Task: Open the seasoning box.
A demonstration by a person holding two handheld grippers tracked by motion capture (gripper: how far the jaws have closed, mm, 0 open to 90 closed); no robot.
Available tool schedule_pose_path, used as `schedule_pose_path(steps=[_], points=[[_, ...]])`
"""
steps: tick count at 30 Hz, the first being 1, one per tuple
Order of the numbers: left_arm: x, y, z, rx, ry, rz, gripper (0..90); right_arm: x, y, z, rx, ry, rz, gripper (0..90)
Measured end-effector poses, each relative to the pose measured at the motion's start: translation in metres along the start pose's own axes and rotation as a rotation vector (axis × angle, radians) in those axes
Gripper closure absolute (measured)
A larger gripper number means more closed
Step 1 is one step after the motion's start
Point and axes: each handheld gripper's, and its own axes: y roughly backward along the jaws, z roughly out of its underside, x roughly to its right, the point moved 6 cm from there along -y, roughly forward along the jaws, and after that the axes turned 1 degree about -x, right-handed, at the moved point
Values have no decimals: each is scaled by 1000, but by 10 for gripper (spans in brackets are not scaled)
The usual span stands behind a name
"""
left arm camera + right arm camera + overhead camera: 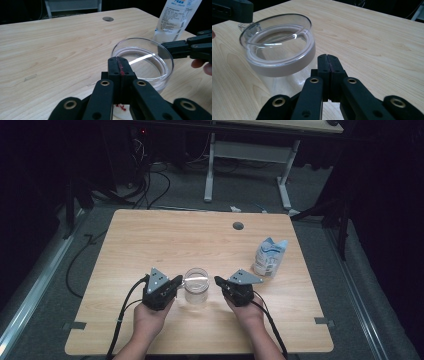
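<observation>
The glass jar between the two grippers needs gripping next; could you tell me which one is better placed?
Probably the left gripper: its shut tips sit at the glass jar rim, while the right gripper, also shut, stands slightly apart. Either must open first.

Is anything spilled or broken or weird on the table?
Nothing looks spilled or broken. The clear glass jar stands upright between the shut left gripper and right gripper, and the white pouch stands upright near the table's right edge. One small oddity: a reddish smear on the left gripper's pads.
</observation>
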Motion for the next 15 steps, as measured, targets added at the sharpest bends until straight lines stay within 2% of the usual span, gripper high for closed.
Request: schedule_pose_path(steps=[7, 15], points=[[1, 1, 1, 0, -11, 4, 900, -4, 1, -1, 3, -1, -8, 895], [1, -1, 1, 7, -1, 3, 900, -4, 2, -3, 16, 3, -10, 895]])
